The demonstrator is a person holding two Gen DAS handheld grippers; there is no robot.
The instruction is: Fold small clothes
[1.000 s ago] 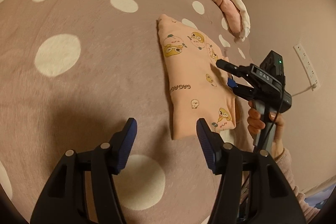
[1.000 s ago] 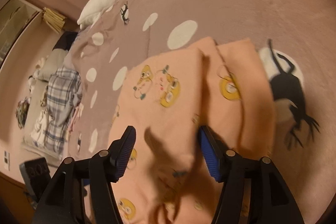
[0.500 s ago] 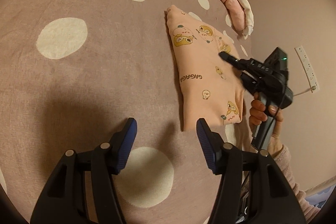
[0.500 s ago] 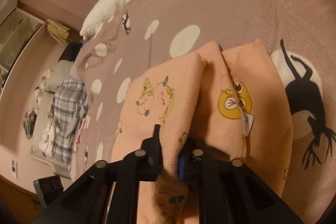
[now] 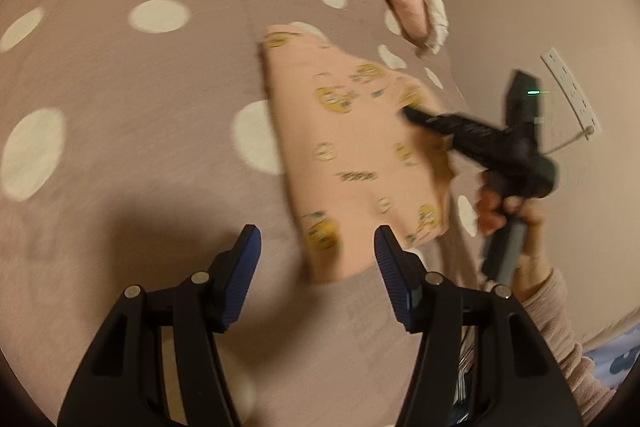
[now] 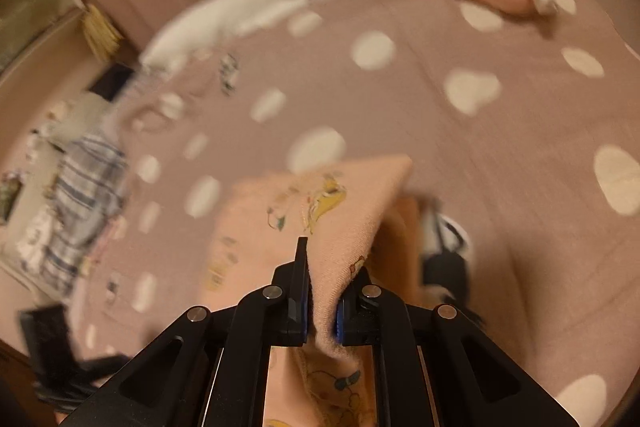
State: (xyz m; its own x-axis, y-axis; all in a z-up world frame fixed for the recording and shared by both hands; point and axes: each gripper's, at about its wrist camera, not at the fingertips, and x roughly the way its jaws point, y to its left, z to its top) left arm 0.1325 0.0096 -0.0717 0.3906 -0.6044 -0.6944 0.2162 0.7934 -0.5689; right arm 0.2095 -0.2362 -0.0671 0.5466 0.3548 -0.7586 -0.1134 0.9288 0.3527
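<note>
Because the peach garment (image 6: 320, 227) on the bed (image 5: 140, 107) is soft and limp, grip folded edges: right gripper (image 6: 322, 311) jaws just closed on its edge, while left gripper (image 5: 316, 267) jaws stand apart, empty.

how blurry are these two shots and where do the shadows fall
Left wrist view: motion smear on the peach garment and the right hand-held gripper; a dark shadow lies on the dotted blanket ahead of the left hand-held gripper. Right wrist view: heavier smear across the whole background, strong fisheye bend, dim warm light.
</note>
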